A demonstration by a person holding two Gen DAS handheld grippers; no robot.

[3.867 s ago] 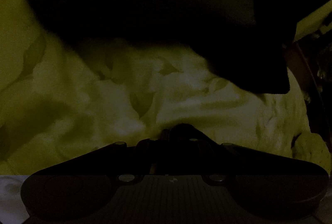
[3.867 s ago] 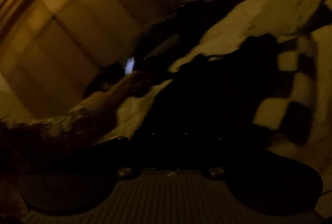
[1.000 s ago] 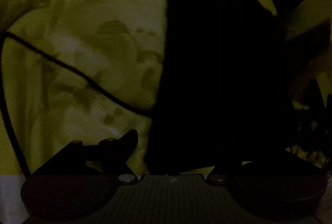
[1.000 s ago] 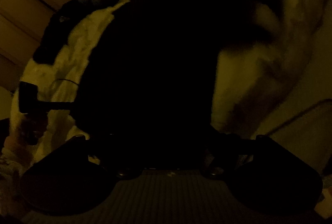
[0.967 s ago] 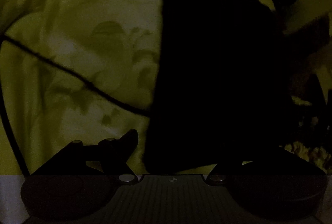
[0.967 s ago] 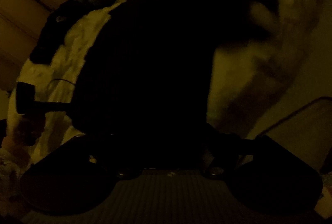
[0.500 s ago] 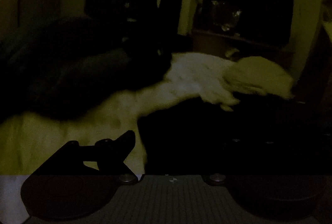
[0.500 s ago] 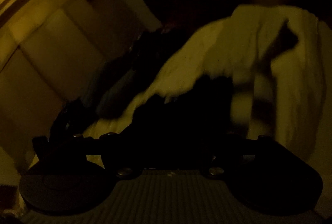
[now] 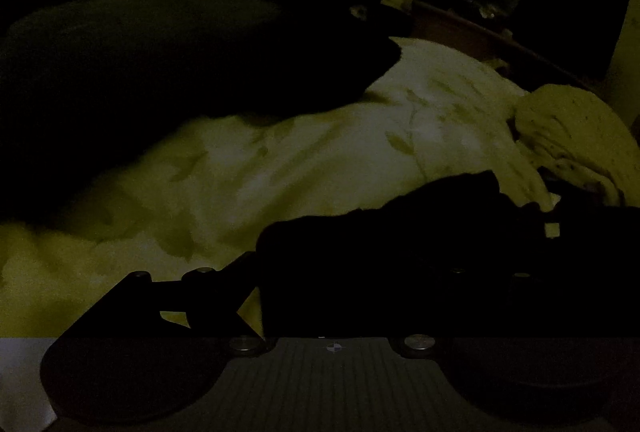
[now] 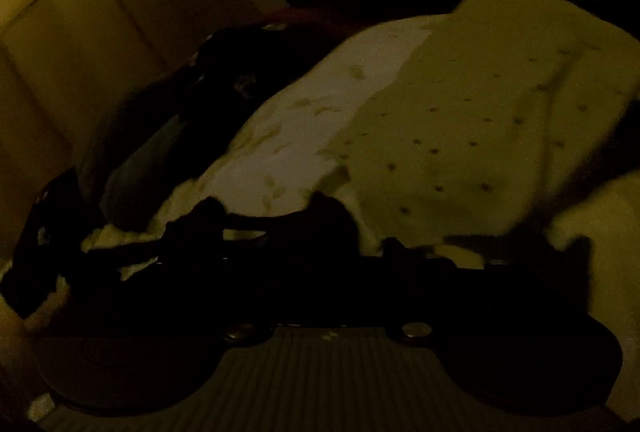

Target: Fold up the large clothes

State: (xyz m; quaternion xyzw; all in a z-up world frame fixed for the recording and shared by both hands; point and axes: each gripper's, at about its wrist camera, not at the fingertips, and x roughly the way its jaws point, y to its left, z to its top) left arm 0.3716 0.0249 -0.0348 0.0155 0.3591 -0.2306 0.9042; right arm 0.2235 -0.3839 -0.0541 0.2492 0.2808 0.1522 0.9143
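Dim bedroom, pale bedding
A leaf-print sheet (image 9: 304,159) covers the bed; beside it lies a dotted blanket (image 10: 460,135), wall panels (image 10: 80,43) behind.

Very dim light w/ a yellow-green cast, so the colours are approx. The bed cover (image 9: 304,167) looks pale cream w/ a faint print of leaves and twigs in a darker olive tone. The garment (image 9: 392,256) is black, no pattern to see. The big cushion-like mass (image 9: 132,71) is very dark, nearly black. A second cloth (image 10: 460,119) is pale yellowish w/ small dark dots in a regular grid. The wall panels (image 10: 80,43) look dull ochre-yellow.
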